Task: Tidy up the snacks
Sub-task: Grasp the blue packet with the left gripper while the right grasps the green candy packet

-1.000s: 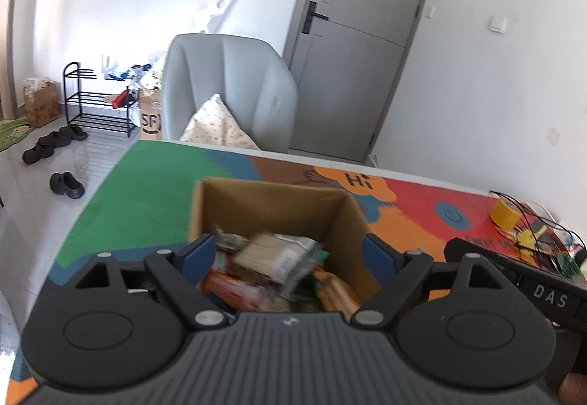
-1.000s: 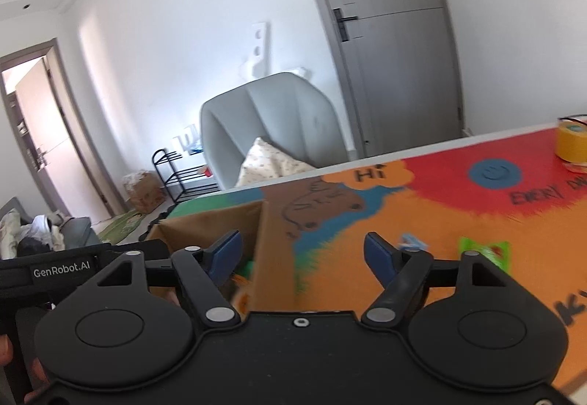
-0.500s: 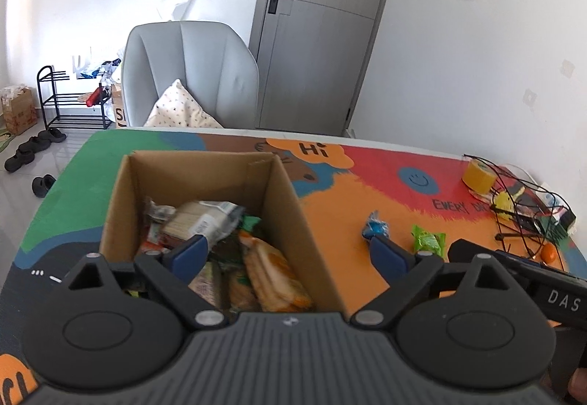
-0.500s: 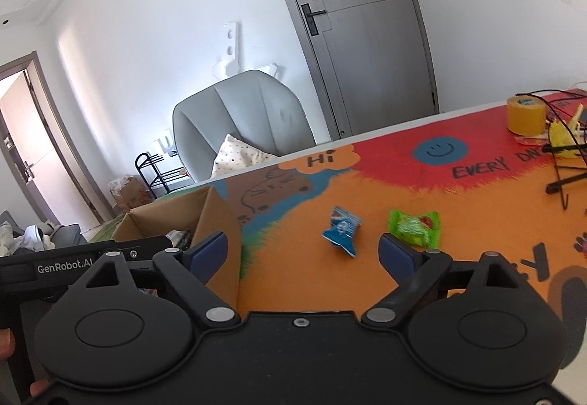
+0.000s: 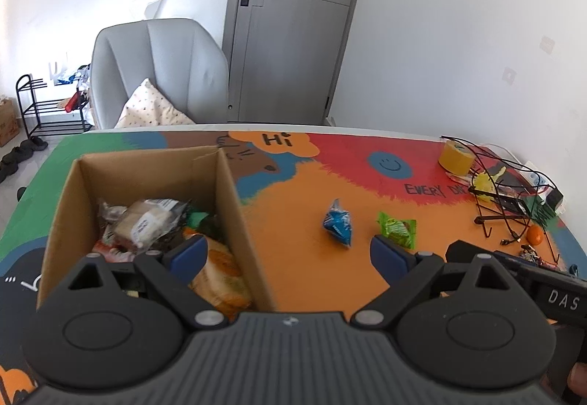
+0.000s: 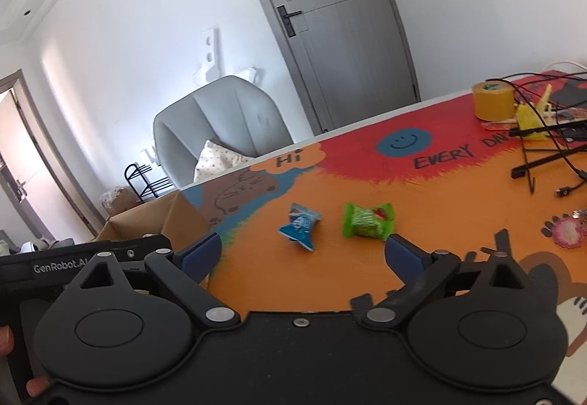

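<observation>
Both grippers are empty: the left gripper [image 5: 289, 252] is spread wide, and the right gripper [image 6: 302, 254] is seen opening. Just ahead of the right gripper, on the tabletop [image 6: 458, 199], lie the blue snack [image 6: 300, 226] and green snack [image 6: 368, 220]; the right is nearer. Earlier the box [image 5: 234, 207] filled both views; now it sits left.

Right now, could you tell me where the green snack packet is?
The green snack packet lies on the orange part of the mat, just right of the blue packet, outside the cardboard box.
</observation>
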